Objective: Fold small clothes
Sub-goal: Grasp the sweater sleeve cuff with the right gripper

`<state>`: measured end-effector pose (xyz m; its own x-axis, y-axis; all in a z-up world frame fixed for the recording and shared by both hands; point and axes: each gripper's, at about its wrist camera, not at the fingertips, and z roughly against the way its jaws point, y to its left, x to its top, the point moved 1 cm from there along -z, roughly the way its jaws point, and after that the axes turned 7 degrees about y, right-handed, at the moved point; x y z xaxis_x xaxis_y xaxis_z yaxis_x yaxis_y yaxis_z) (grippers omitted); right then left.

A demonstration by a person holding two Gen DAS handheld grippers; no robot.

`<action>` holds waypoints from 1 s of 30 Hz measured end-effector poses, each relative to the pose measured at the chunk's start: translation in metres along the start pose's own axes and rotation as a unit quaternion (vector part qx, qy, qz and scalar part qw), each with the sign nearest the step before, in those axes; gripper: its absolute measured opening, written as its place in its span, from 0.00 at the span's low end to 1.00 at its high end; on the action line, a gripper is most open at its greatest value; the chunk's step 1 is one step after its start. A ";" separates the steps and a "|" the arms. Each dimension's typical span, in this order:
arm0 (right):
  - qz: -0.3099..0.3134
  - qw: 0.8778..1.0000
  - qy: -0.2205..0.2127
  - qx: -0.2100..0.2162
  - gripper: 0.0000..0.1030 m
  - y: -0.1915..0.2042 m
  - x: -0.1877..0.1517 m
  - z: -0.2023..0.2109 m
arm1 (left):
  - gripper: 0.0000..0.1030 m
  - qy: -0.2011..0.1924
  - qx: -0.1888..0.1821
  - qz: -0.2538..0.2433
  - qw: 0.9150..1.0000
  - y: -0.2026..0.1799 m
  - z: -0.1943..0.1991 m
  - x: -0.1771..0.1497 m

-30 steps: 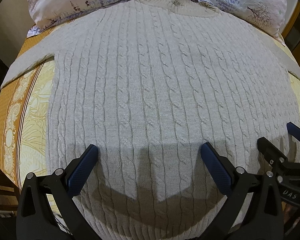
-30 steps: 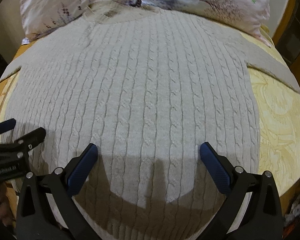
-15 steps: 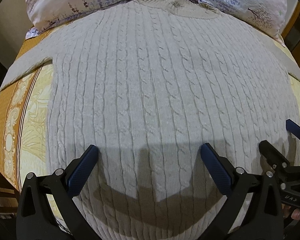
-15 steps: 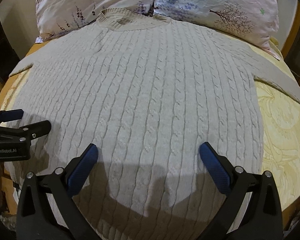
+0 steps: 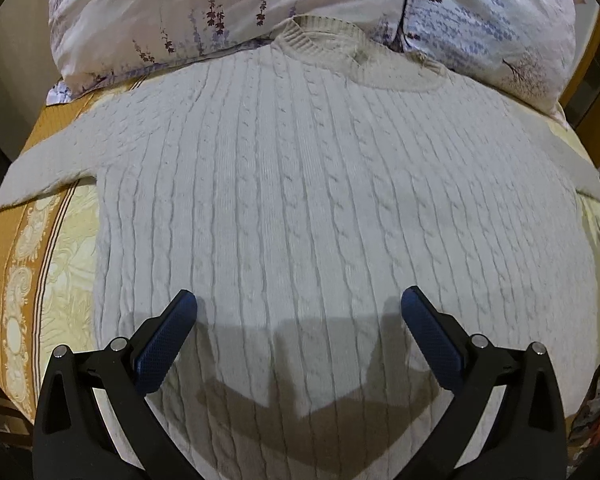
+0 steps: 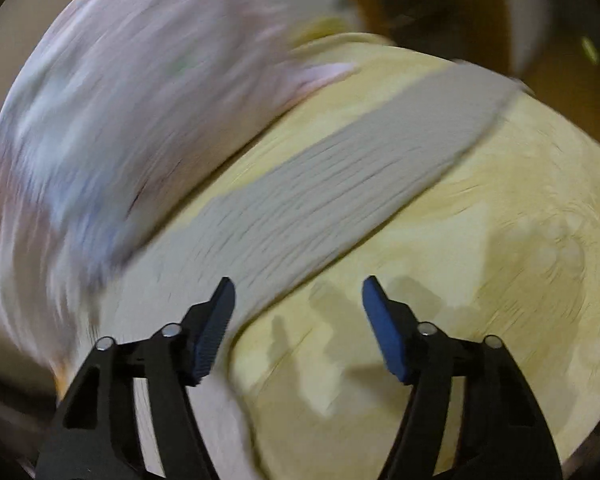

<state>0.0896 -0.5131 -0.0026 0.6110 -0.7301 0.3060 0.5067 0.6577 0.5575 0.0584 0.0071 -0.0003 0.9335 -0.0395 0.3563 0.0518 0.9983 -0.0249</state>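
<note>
Cable-knit sweater (image 5: 320, 208) flat on yellow bedspread (image 6: 480, 280), left gripper (image 5: 299, 312) released above hem, right gripper (image 6: 298, 300) closing, empty, near right sleeve (image 6: 360, 176).

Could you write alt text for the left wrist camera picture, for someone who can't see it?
A cream cable-knit sweater lies spread flat, sleeves out, on a yellow patterned bedspread, its collar toward two floral pillows at the top. In the foreground the left gripper hovers over the sweater's lower part, its two blue-padded fingers wide apart and holding nothing.
</note>
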 end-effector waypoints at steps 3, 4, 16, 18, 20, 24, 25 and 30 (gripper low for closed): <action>-0.058 0.998 0.004 0.010 0.54 -0.026 0.020 -0.006 | 0.99 -0.006 -0.006 0.010 1.000 0.002 0.000 0.006; -0.072 0.997 0.005 0.015 0.52 -0.031 0.023 -0.009 | 0.99 -0.009 -0.009 0.012 1.000 0.002 0.000 0.006; -0.119 0.992 -0.019 0.046 0.21 -0.053 0.046 -0.029 | 0.99 -0.024 -0.119 0.060 0.991 0.009 -0.001 0.024; -0.116 0.992 -0.026 0.039 0.14 -0.054 0.042 -0.027 | 0.99 -0.022 -0.132 0.066 0.989 0.010 -0.002 0.027; -0.101 0.994 -0.027 0.030 0.11 -0.050 0.042 -0.027 | 0.99 -0.024 -0.135 0.071 0.988 0.010 -0.002 0.031; -0.066 0.996 -0.051 0.035 0.09 -0.034 0.042 -0.014 | 0.99 -0.030 -0.139 0.077 0.987 0.014 0.000 0.035; -0.055 0.996 -0.059 0.043 0.09 -0.027 0.042 -0.008 | 0.99 -0.032 -0.140 0.078 0.987 0.016 0.001 0.035; 0.012 0.991 -0.075 0.106 0.08 0.026 0.030 0.018 | 0.99 -0.038 -0.149 0.087 0.984 0.023 0.003 0.040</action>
<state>0.1100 -0.5215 0.0350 0.5157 -0.7443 0.4243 0.3441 0.6335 0.6930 0.0954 0.0287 0.0165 0.9085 0.1456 0.3918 0.0059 0.9328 -0.3603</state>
